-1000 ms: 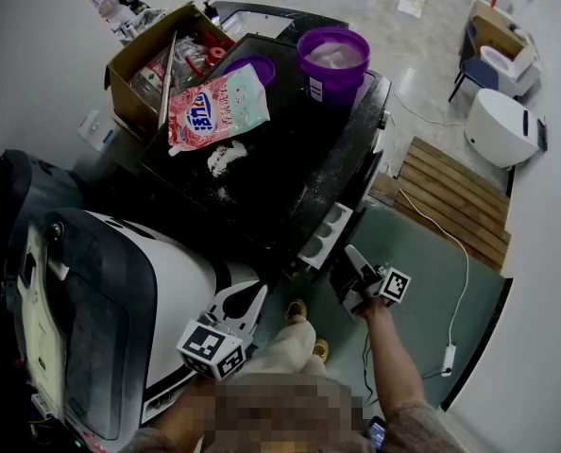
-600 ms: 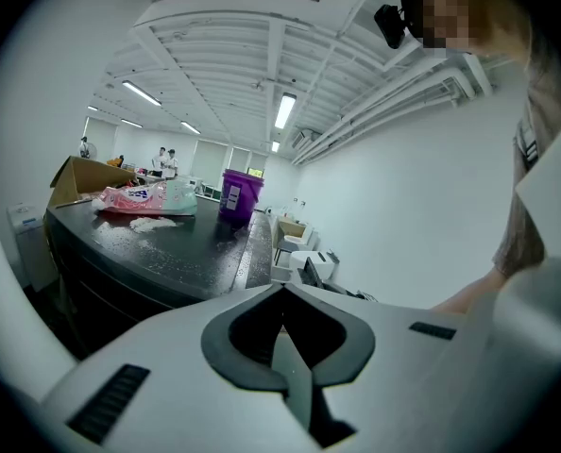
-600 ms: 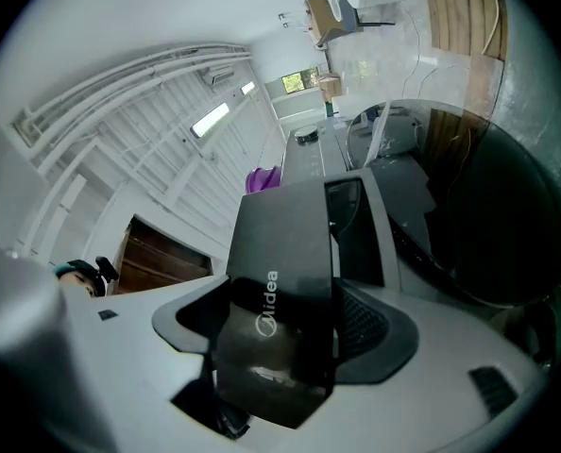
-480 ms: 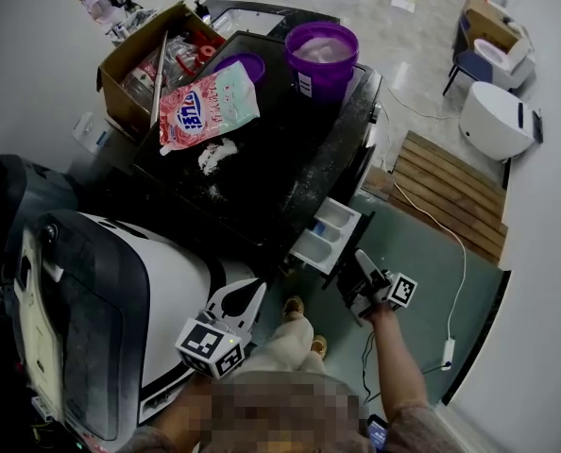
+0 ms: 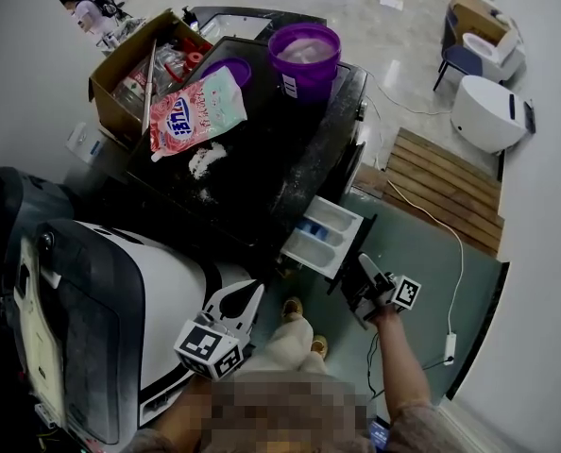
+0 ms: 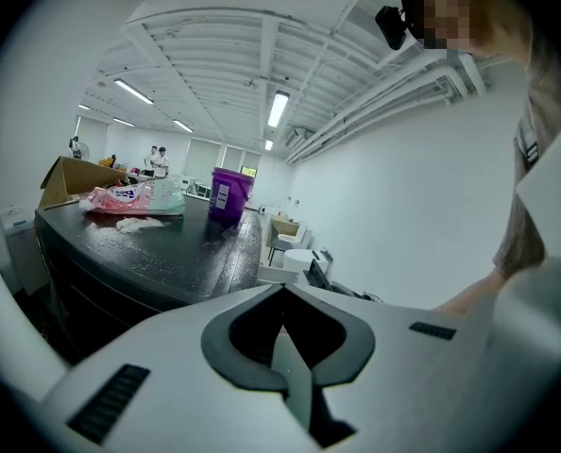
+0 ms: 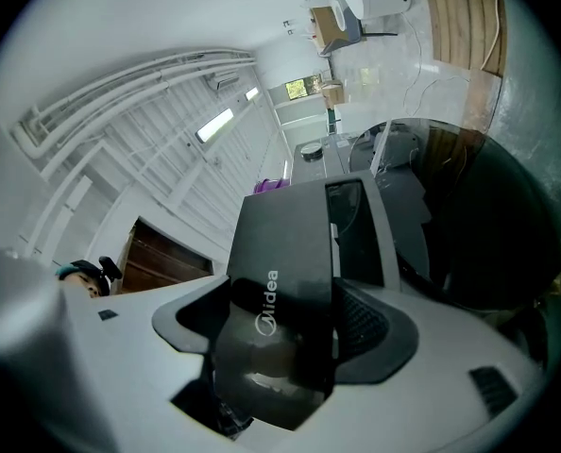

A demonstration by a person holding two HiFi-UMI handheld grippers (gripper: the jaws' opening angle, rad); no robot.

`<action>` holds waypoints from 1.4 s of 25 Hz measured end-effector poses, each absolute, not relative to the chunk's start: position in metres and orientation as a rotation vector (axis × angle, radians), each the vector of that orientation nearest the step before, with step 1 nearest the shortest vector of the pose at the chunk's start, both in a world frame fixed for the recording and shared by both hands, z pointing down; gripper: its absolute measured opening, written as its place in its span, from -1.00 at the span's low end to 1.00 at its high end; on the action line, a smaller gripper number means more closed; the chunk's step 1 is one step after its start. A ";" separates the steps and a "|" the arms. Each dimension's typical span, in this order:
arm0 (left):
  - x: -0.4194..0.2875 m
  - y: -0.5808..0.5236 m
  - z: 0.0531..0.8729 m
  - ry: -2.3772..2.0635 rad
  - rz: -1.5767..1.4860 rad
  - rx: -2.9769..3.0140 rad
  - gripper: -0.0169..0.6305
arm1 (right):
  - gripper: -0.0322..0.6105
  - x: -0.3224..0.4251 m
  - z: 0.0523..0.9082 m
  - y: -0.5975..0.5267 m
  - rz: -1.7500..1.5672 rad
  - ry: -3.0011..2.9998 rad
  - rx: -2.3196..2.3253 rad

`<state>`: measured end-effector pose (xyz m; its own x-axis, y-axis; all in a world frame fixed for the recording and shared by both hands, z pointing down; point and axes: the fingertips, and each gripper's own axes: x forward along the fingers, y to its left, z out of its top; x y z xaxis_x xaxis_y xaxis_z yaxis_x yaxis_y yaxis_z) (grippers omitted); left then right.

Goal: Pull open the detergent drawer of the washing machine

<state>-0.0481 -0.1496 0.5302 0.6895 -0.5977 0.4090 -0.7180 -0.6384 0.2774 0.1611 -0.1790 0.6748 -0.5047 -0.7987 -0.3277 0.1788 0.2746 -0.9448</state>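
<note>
Detergent drawer slid further out from washing machine front, now wide open. Right tongs clamp drawer's front; left tongs closed, empty. Pull nearly done.

Purple bucket, pink pouch, cardboard box; wooden slatted platform
</note>
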 end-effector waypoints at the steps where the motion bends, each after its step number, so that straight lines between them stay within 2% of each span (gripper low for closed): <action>1: -0.048 -0.149 0.530 -1.020 0.390 2.479 -0.88 | 0.11 0.163 0.675 -0.178 -1.379 1.655 -0.580; 16: -0.053 -0.144 0.530 -1.009 0.369 2.477 -0.88 | 0.09 0.165 0.672 -0.174 -1.373 1.682 -0.597; 21: -0.050 -0.143 0.530 -0.994 0.363 2.481 -0.88 | 0.17 0.167 0.681 -0.172 -1.376 1.665 -0.661; 25: -0.047 -0.146 0.530 -0.980 0.345 2.474 -0.88 | 0.14 0.166 0.681 -0.165 -1.389 1.704 -0.722; 29: -0.035 -0.151 0.527 -0.951 0.317 2.484 -0.88 | 0.22 0.169 0.674 -0.157 -1.408 1.771 -0.775; 31: -0.028 -0.153 0.524 -0.932 0.300 2.499 -0.88 | 0.15 0.177 0.664 -0.153 -1.384 1.785 -0.789; 35: -0.014 -0.154 0.515 -0.895 0.275 2.516 -0.88 | 0.14 0.200 0.638 -0.148 -1.324 1.799 -0.816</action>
